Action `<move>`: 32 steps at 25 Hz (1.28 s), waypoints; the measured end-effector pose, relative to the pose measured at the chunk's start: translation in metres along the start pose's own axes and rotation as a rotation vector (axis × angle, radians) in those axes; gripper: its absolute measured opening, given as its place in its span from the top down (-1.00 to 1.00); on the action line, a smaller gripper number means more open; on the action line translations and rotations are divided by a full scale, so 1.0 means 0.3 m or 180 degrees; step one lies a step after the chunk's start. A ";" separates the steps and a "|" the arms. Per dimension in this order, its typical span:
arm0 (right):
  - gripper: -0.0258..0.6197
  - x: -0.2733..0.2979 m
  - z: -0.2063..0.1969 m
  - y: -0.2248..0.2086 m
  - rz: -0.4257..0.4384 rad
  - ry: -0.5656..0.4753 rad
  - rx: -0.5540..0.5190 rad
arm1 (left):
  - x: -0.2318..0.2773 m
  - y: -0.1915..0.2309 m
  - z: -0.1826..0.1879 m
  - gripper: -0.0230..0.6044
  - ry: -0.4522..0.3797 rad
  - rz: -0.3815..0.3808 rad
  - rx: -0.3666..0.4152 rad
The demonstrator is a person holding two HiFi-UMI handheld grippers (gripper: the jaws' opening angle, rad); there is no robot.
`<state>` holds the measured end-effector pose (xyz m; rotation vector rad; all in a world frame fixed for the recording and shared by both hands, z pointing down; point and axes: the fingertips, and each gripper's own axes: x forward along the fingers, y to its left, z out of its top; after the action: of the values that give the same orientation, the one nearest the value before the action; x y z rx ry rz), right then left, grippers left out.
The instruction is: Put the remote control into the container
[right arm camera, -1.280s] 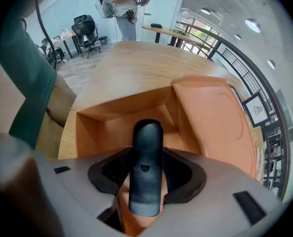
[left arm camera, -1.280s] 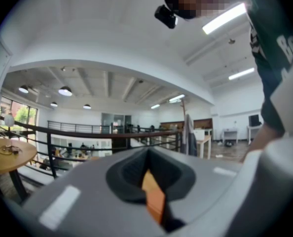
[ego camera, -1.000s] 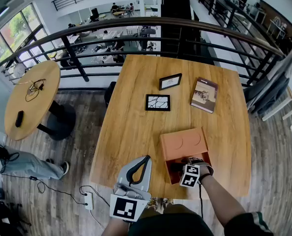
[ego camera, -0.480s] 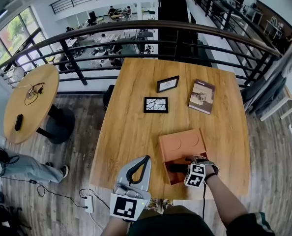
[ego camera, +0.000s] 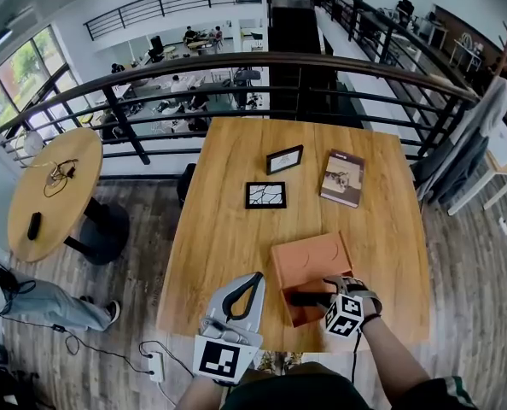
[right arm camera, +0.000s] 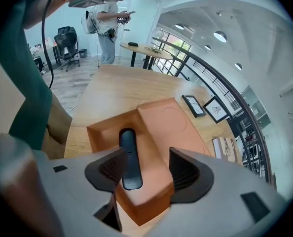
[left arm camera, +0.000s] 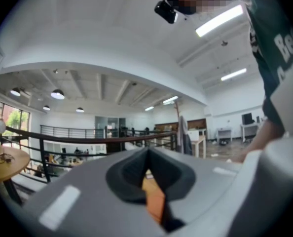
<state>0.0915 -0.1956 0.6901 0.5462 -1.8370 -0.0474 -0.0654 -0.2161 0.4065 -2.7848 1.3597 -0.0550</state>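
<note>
The remote control [right arm camera: 128, 157] is laid inside the orange container [right arm camera: 164, 120] beneath the right gripper [right arm camera: 146, 169], whose jaws are spread wide, while the left gripper [left arm camera: 147, 154] is kept closed, empty and aside, apparently unneeded.

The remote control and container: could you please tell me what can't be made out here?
- Remote control: buttons too dark to make out in any view.
- Container: near right corner hidden by the right gripper in the head view.
- Table: covered by the left gripper's own body in the left gripper view.
</note>
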 end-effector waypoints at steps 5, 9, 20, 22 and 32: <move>0.14 -0.106 0.071 -0.056 -0.0183 -0.0381 0.0301 | 0.003 0.001 0.028 0.93 -0.0024 -0.0012 0.0032; 0.12 -0.214 0.164 -0.106 -0.0342 -0.0847 0.0500 | 0.011 -0.010 0.059 0.93 -0.0068 -0.0070 0.0114; 0.11 -0.698 0.377 -0.281 -0.1223 -0.2395 0.0853 | 0.033 -0.073 0.111 0.93 -0.0118 -0.0246 0.0341; 0.11 -0.788 0.410 -0.299 -0.1318 -0.2698 0.0896 | 0.038 -0.080 0.114 0.93 -0.0115 -0.0271 0.0362; 0.12 -1.044 0.463 -0.302 -0.1536 -0.3671 0.1109 | 0.045 -0.101 0.156 0.93 -0.0179 -0.0288 0.0375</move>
<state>0.0684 -0.1874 0.3366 1.4010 -2.7881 -0.4519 -0.0308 -0.2069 0.3615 -2.7265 1.1778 -0.0573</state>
